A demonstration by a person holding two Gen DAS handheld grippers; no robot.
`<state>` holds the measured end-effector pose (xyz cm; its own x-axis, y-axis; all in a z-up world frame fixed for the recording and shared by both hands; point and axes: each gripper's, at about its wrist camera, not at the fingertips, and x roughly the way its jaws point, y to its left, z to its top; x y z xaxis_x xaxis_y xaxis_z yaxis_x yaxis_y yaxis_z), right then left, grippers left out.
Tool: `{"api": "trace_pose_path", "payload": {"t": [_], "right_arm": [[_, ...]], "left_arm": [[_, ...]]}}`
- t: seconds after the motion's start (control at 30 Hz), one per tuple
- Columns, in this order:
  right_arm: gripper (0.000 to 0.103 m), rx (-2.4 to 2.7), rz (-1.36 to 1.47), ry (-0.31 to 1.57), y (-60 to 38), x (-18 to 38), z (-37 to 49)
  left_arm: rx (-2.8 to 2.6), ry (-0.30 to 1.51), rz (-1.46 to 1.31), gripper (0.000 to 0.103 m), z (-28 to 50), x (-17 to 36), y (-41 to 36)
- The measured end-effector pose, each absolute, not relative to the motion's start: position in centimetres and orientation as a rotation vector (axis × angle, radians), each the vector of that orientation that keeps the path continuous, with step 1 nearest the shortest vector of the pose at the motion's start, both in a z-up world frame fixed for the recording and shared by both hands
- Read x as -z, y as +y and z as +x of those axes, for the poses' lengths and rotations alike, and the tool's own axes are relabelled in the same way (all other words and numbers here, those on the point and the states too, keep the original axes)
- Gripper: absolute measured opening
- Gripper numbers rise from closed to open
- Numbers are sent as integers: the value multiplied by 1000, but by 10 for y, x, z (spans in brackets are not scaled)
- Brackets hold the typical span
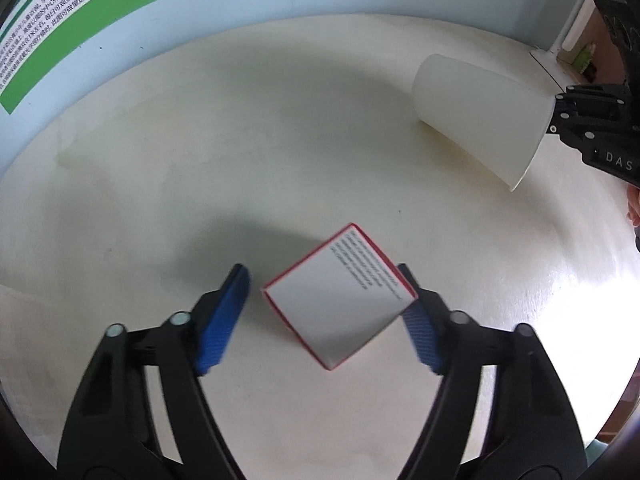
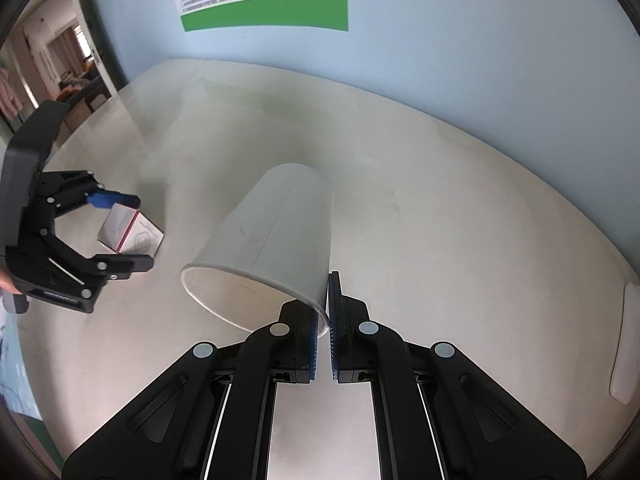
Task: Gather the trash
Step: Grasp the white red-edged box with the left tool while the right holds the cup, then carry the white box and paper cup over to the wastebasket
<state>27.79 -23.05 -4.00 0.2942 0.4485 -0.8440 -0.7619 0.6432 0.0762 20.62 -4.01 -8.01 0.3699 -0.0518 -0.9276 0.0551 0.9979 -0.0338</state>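
Trash here means two pieces on the pale table (image 1: 320, 120): a small red-edged box (image 1: 340, 296) and a white paper cup (image 2: 272, 240). The left gripper (image 1: 324, 304) straddles the box, its blue pads (image 1: 220, 320) spread, with one pad at or very near the box's far corner and a clear gap on the other side, so nothing is pinched yet; no firm grip shows in either view. The box lies skewed between the fingers, corner-on, which will probably make it twist as the pads meet it. The right gripper (image 2: 323, 320) is pressed together on the cup's rim, one finger inside the mouth and one outside, carrying it tilted with the mouth toward the camera and the base away, apparently clear of the table; a rim pinch suits a thin wall that would crush if squeezed across. Both tools point steeply down at the table, well apart, below a green-banded poster (image 2: 264, 12) on the blue wall.
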Motion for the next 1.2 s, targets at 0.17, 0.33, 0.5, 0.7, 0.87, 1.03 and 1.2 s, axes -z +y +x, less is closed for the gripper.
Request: {"api": "trace_pose_path", "payload": {"t": [0.17,0.33,0.5,0.7,0.87,1.03,1.2], "right_arm": [[6,-825,-368,979,-236,39,278],[6,-840,-370,977,-233,36,279],[5,-860,-362,966,-235,29,271],[5,-858,-329,956,-252,18,259],[5,-809,-278,966,-278,14,245],[5,-702,-234,967,-312,9,223],[5,-524,-128,946,-357,3,175]], "left_arm": [[68,1185,-1,56,210,79,-34],[43,1173,-8,56,201,74,-27],[35,1157,26,56,199,65,-32],[52,1133,45,56,195,48,-50],[116,1124,96,56,187,41,-68],[223,1095,142,56,191,36,-96],[387,1068,234,56,187,35,-132]]}}
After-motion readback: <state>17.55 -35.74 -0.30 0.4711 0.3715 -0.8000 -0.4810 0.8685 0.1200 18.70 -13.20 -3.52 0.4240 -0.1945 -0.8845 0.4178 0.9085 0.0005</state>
